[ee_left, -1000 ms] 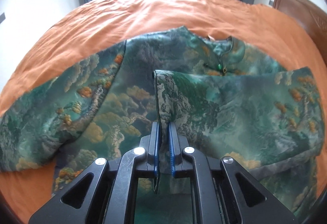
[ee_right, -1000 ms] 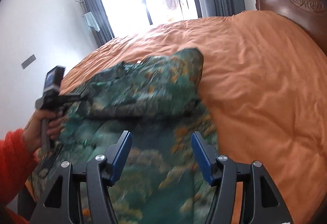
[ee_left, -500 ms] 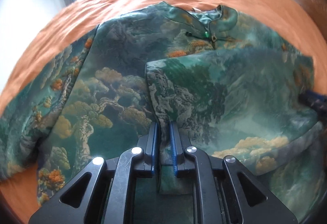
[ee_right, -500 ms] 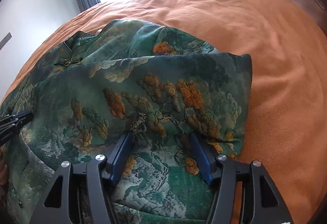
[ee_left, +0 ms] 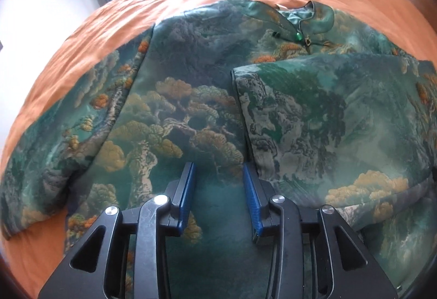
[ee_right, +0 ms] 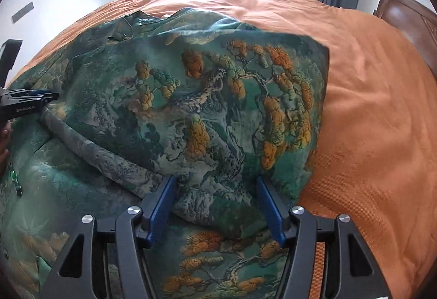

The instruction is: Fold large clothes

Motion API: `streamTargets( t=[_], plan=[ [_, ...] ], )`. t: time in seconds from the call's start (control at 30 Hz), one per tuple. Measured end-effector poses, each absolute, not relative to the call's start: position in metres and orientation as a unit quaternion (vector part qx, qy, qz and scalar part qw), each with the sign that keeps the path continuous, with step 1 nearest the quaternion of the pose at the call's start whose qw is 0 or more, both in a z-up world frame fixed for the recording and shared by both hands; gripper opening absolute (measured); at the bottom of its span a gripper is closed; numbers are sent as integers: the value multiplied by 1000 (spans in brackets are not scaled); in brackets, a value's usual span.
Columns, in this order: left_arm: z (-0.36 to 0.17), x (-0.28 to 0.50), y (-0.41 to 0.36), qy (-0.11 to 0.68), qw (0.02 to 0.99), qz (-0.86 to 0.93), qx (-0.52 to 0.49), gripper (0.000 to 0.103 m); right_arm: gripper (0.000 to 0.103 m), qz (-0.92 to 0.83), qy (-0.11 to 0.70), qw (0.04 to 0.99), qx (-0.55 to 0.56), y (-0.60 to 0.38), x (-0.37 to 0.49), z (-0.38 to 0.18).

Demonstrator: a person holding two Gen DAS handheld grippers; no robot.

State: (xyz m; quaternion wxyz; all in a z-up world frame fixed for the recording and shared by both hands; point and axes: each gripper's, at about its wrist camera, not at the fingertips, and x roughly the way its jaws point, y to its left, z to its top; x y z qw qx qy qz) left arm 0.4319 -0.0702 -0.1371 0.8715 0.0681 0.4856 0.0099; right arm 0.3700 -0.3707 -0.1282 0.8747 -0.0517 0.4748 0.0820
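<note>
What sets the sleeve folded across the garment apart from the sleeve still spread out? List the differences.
1. The folded sleeve lies on top of the garment's body; the spread sleeve lies on the orange bedspread.
2. The folded sleeve's cuff edge sits by the open left gripper; the spread sleeve points away from it.

Both share the green landscape print.

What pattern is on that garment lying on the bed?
Green landscape print with orange-gold pine trees on the garment, clearest in the right wrist view.

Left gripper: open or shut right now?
Open. The left gripper has its blue fingers apart with nothing between them, above the green dress.
</note>
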Motion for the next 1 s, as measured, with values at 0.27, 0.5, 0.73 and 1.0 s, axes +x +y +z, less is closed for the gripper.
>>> streamTargets(
  t=[0.27, 0.5, 0.73, 1.0],
  plan=[
    [-99, 353, -45, 449, 890, -39, 69, 72, 62, 104, 447, 888, -43, -368, 287, -81],
    [-116, 286, -15, 458, 886, -34, 68, 96, 62, 106, 410, 906, -9, -337, 195, -68],
    [-137, 275, -13, 450, 891, -24, 50, 102, 62, 109, 383, 916, 57, -291, 139, -62],
    [-149, 263, -12, 470, 880, -48, 50, 102, 62, 100, 377, 920, 47, -258, 118, -57]
  ],
)
